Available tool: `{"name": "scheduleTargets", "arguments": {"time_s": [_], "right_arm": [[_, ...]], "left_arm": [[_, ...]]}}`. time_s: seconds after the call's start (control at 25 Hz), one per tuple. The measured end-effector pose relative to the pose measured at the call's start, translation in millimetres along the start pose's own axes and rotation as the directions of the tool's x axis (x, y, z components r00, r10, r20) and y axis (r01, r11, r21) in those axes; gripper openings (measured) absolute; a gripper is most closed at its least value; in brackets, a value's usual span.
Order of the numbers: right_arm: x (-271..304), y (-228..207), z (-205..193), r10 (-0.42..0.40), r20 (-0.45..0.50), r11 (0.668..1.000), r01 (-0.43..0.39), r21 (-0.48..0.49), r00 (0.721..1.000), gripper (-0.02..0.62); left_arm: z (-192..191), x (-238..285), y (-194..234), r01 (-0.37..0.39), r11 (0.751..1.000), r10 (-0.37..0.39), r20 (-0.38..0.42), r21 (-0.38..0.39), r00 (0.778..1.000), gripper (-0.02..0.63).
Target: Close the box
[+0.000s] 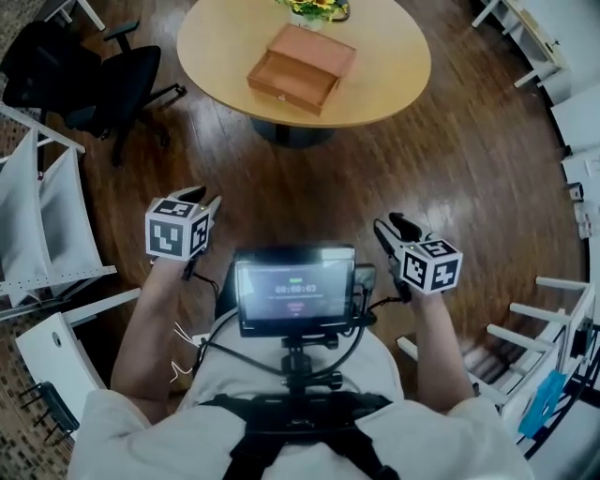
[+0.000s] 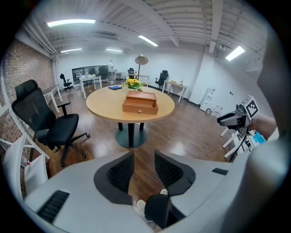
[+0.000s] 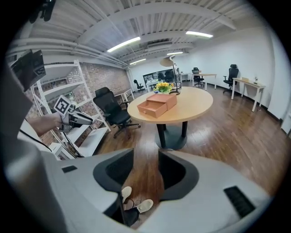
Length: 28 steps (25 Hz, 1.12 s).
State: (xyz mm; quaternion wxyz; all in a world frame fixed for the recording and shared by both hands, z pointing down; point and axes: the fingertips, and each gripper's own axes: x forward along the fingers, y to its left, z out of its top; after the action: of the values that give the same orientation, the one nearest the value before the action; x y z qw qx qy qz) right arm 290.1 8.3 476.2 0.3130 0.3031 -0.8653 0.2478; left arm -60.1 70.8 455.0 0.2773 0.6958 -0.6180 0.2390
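Near left, the left gripper point(image 1: 202, 199) hangs with its jaws apart, empty. Far centre, the wooden box point(image 1: 302, 67) sits on a round table point(image 1: 394, 84), drawer point(image 1: 292, 84) pulled out, well beyond reach. Near right, the right gripper point(image 1: 389, 225) gapes wide, empty, likely readied for the approach.

The box point(image 1: 302, 67) is a low, orange-brown wooden one with a single drawer point(image 1: 292, 82). That drawer is slid partway out toward the person, so it's open. There's a tiny knob point(image 1: 279, 97) on the drawer front. The box sits flat, a bit askew, on the round table point(image 1: 394, 84), right by the yellow flowers point(image 1: 319, 7).
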Motion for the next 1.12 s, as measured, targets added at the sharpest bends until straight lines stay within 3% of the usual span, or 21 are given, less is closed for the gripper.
{"name": "scheduleTargets", "arguments": {"time_s": [0.32, 0.76, 0.92, 1.12], "right_arm": [[48.1, -12.7, 44.4, 0.025, -0.024, 1.0, -0.026, -0.011, 0.999, 0.179], [113.1, -47.3, 146.0, 0.013, -0.06, 0.998, -0.016, -0.055, 0.998, 0.179], [149.1, -55.3, 187.6, 0.044, -0.076, 0.994, -0.051, -0.095, 0.996, 0.179], [193.3, -62.6, 226.8, 0.121, -0.143, 0.97, -0.148, -0.195, 0.982, 0.179]], "left_arm": [[22.4, 42.0, 28.3, 0.024, 1.0, -0.024, -0.024, -0.002, 0.999, 0.144], [87.6, 129.8, 59.6, 0.124, 0.991, -0.123, -0.025, 0.042, 0.992, 0.144], [107.4, 155.6, 68.5, 0.148, 0.987, -0.147, -0.021, 0.056, 0.989, 0.144], [114.9, 178.5, 63.0, 0.157, 0.988, -0.157, -0.009, 0.01, 0.988, 0.144]]}}
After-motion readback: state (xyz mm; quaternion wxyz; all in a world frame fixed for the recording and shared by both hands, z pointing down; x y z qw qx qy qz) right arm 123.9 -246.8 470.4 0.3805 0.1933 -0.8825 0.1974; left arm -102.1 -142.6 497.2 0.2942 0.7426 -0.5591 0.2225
